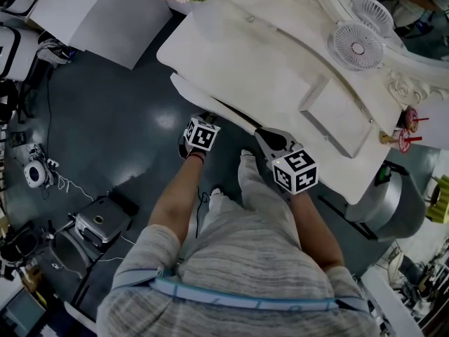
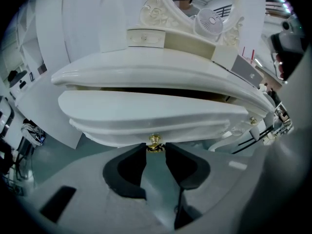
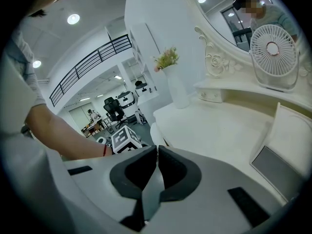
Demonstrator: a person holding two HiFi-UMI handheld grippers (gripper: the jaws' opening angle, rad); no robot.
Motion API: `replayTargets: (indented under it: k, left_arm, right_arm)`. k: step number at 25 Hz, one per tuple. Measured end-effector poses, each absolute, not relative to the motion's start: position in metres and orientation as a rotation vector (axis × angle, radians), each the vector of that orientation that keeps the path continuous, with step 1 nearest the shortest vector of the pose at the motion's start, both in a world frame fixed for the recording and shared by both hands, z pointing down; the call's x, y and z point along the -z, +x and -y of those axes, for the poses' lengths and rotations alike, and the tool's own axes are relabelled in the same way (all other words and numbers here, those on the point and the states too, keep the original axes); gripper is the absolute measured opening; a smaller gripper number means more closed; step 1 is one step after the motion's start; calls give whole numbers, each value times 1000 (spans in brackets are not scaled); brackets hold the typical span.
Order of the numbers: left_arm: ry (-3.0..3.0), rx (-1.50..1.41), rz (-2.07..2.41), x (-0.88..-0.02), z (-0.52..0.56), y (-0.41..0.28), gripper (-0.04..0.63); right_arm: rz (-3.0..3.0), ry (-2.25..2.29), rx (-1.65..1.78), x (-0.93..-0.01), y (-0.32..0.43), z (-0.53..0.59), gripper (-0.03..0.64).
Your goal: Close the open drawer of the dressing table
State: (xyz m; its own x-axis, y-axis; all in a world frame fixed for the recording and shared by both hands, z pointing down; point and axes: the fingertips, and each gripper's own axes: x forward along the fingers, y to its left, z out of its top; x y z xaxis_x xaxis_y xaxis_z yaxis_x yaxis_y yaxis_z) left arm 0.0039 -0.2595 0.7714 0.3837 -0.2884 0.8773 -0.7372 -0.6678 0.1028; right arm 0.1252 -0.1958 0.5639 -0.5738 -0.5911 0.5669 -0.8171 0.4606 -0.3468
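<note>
- While the drawer of the dressing table stands open, its curved white front is seen projecting past the front edge of the desk, with a dark gap shown between the two.
- A small gold knob is fixed at the middle of the drawer front.
- The left gripper is held low against that front, pointed steeply down. Its fingers are kept apart, and the knob is seen at the gap between their tips.
- The right gripper is held above the front edge of the desk, toward the right end of the drawer. Its fingers are brought together tip to tip, with nothing between them.
- A white fan is stood at the back edge of the desk before the mirror.
- A vase of flowers is placed at the back left corner.
</note>
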Motion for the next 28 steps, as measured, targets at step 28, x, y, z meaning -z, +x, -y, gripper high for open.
replayTargets:
  k: [28]
  left_arm:
    - [2203,-1185,898,-772,302,45,130]
  right_arm:
    - [2310,1213,-870,-569,145,205,12]
